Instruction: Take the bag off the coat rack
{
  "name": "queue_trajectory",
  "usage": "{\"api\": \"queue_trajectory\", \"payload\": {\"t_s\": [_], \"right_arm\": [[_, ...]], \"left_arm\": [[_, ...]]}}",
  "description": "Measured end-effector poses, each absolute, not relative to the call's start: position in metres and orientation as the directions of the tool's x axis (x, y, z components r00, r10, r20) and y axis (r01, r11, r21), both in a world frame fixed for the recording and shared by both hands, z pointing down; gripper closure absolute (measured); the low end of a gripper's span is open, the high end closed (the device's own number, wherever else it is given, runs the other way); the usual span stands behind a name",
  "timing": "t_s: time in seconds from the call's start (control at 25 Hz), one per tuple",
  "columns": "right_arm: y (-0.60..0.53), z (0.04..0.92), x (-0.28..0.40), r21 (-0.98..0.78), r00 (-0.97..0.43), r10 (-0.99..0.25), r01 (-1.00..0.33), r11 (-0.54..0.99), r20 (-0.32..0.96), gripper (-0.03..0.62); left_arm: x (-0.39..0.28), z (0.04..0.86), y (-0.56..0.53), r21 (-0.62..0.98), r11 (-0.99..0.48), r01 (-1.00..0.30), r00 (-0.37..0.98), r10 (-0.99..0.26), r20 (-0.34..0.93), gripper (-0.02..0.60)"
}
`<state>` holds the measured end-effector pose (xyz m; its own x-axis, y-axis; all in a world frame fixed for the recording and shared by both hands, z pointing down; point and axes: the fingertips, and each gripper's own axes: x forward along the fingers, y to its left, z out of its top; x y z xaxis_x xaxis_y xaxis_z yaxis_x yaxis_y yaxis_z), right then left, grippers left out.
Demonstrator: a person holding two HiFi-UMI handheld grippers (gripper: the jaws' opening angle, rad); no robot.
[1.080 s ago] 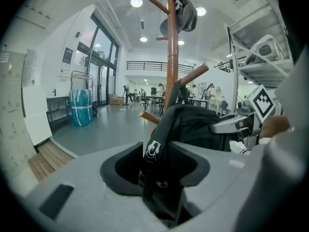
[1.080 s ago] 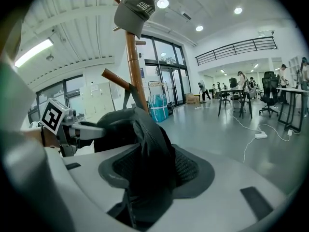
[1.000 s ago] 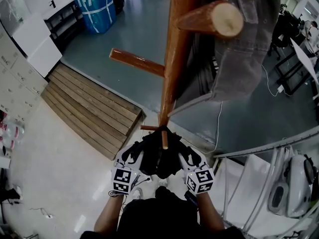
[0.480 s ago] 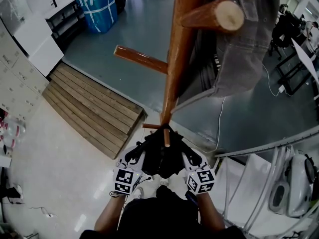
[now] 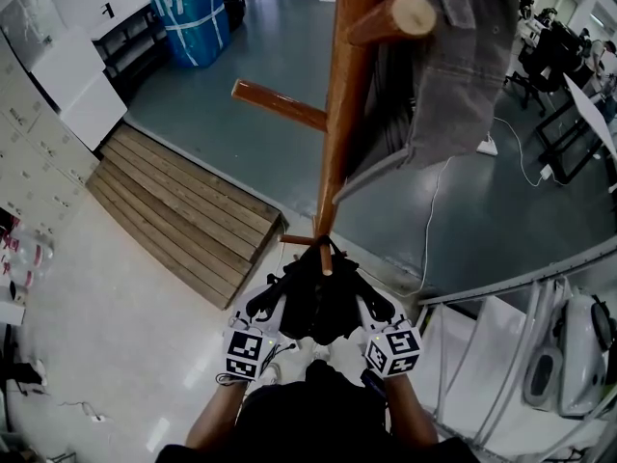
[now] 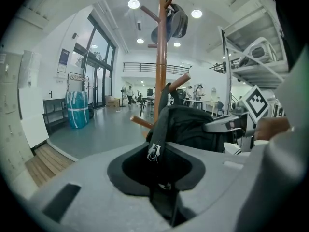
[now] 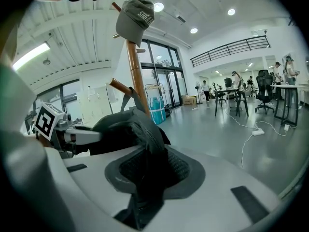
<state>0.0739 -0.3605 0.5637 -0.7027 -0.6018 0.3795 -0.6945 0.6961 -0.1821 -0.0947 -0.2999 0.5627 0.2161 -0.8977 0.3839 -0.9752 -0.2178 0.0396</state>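
A black fabric bag [image 5: 313, 297], zip pull showing, is hung on a low peg [image 5: 325, 258] of the rack [image 5: 342, 133]. Its fabric is pinched by the left gripper [image 5: 267, 303] and the right gripper [image 5: 370, 306], whose jaws have just been closing.

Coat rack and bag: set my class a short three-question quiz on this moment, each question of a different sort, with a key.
1. True or false: the black bag lies on the floor.
2. What hangs at the top of the coat rack? A: a grey cap. B: an umbrella. C: a red scarf.
3. Which grips the bag: the left gripper, the right gripper, or both?

Key
1. False: it hangs on a low peg.
2. A.
3. Both. Their jaws have just been closing, and each has part of the bag pinched between them.
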Motion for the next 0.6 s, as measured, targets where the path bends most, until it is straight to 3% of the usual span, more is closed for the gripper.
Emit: {"api": "queue_trajectory", "payload": {"t_s": [0.6], "right_arm": [[-0.331, 0.542, 0.082, -0.181, -0.692, -0.631, -0.711, 0.679, 0.351, 0.508]], "left_arm": [[-0.085, 0.537, -0.273, 0.056, -0.245, -0.968, 0.249, -0.901, 0.356, 0.505]]}}
